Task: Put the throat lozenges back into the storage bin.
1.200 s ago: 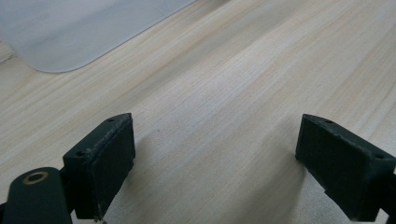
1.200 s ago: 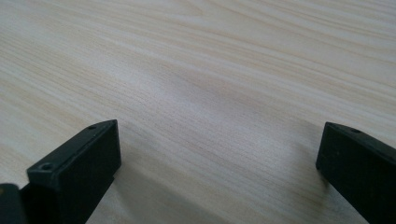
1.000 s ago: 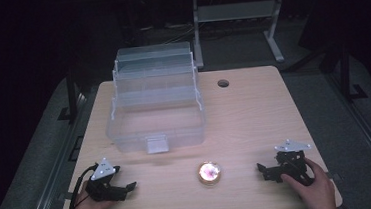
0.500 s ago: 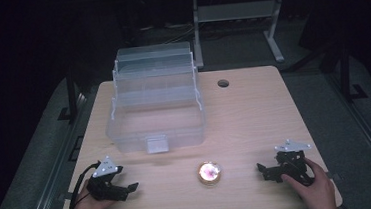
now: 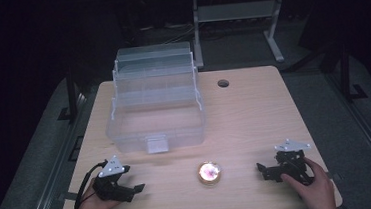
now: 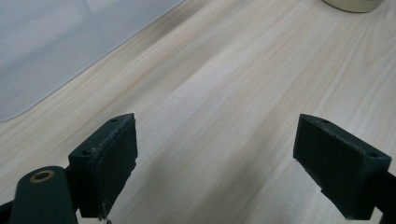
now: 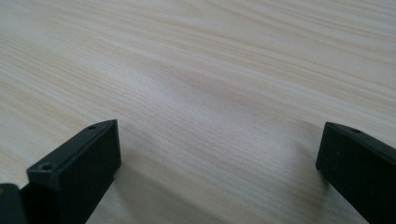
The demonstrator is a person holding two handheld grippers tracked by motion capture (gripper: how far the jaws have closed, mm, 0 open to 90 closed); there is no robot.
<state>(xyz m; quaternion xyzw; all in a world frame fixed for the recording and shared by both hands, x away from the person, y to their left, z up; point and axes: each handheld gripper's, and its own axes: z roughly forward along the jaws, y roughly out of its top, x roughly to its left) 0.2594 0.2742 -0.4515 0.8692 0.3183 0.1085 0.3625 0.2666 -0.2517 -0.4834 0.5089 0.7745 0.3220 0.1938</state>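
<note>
Tin (image 5: 209, 173), small, round and probably light and slippery, wants gripping across its rim; left gripper (image 5: 136, 189) and right gripper (image 5: 262, 170) rest wide apart, empty, beside it.

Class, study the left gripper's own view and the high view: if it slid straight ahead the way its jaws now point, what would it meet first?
Probably nothing for a stretch. The left gripper is open over bare table. Its line runs between the clear plastic box and the small round tin, though it might graze either; depth is unclear.
</note>
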